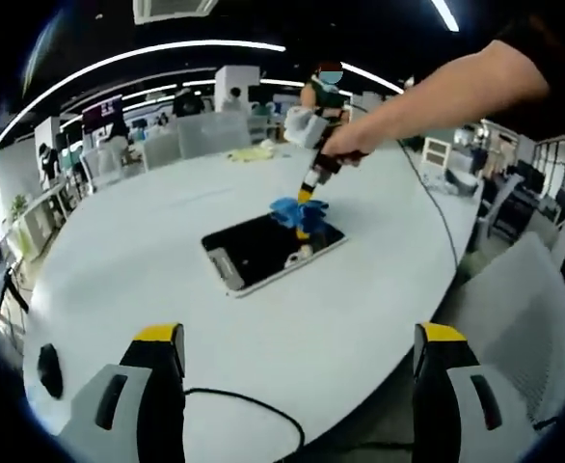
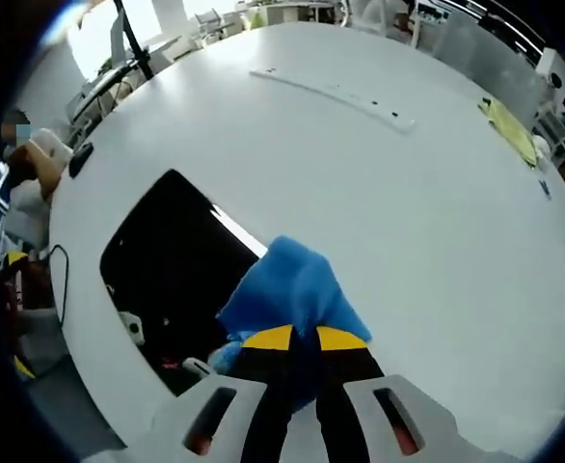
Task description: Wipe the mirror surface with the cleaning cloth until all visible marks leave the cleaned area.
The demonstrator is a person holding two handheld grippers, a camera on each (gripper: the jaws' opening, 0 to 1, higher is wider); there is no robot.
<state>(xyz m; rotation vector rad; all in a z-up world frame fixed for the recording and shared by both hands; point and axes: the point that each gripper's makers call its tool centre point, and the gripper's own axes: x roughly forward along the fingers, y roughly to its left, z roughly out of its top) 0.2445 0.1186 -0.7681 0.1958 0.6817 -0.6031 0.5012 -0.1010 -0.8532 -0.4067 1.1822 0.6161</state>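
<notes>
The mirror lies flat near the middle of the white tabletop, its glass reading dark. The right gripper is clamped on the blue cloth, jaws together, pressing it onto the mirror's far right edge. A hand holds that gripper from above. The left gripper hangs at the tabletop's near edge, jaws wide apart and holding nothing. A black cable runs along the near edge.
</notes>
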